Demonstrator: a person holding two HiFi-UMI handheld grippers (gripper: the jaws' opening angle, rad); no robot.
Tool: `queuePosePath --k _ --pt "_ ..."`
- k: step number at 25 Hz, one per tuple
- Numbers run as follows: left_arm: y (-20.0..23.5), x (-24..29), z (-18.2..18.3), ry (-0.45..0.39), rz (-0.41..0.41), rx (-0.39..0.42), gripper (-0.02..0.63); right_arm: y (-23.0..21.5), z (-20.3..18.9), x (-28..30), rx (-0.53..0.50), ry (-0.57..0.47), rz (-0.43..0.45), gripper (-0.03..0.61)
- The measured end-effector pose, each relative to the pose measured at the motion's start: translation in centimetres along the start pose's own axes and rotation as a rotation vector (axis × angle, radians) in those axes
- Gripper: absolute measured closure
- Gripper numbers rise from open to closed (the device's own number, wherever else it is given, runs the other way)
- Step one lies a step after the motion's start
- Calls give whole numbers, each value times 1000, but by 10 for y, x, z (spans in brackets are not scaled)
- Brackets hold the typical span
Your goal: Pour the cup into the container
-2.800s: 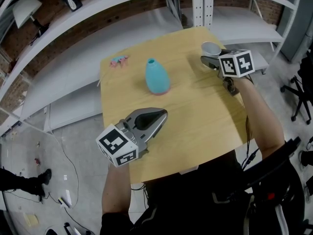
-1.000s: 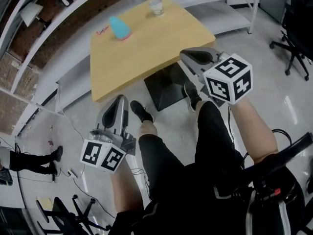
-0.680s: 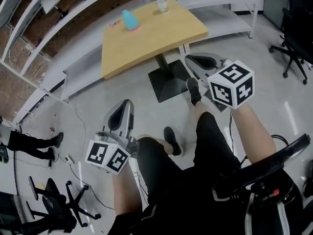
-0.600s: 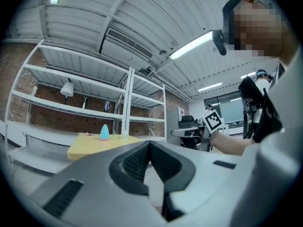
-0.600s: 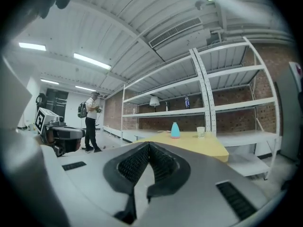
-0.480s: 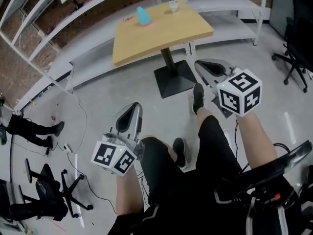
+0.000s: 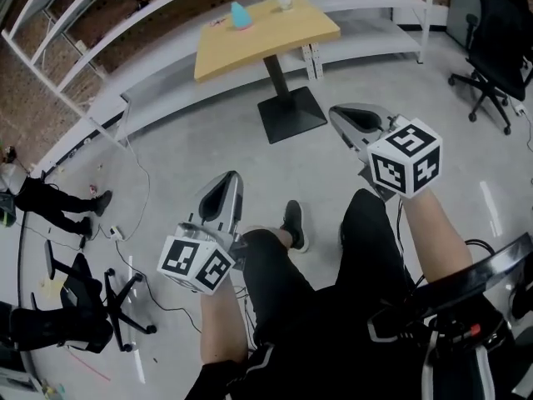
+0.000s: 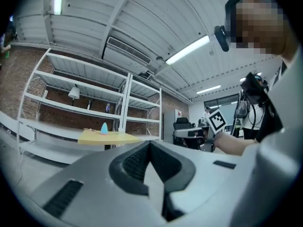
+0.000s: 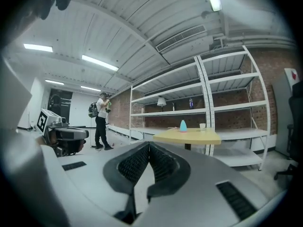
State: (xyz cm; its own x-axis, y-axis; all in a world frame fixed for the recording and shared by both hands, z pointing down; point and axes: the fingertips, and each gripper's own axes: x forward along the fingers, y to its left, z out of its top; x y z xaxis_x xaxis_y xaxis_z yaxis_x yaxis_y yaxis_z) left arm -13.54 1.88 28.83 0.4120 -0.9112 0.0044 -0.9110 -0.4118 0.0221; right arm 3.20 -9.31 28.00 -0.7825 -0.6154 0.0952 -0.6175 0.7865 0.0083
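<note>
Lab or workshop space, industrial. Bare brick wall far left, white metal shelving along it, grey floor, loose cables, office chairs, strip lights overhead.

no readable text or labels

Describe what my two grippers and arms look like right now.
Both the left gripper and right gripper are smooth silver-grey wedge shells with black ribbed pads inside. Each carries a white cube printed with black square markers. No sleeves cover the forearms; the trousers are black.
</note>
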Motion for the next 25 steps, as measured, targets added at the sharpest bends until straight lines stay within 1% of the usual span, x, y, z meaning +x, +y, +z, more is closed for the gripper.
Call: queuePosePath --k 3,9,13,20,25 --pt "-42 -47 -3 -3 -12 -3 621 40 -12 -43 4 14 4 577" --pt "-120 -148 -17 36 -22 -10 621 129 -29 -140 14 18 14 577" --pt "-173 -201 -15 43 -18 5 621 171 -40 -197 28 25 31 577" --pt "-252 -291 -22 60 -31 11 621 241 -43 -289 30 9 39 576" --pt "-299 -346 -24 55 -24 5 621 285 -43 -347 20 9 46 576"
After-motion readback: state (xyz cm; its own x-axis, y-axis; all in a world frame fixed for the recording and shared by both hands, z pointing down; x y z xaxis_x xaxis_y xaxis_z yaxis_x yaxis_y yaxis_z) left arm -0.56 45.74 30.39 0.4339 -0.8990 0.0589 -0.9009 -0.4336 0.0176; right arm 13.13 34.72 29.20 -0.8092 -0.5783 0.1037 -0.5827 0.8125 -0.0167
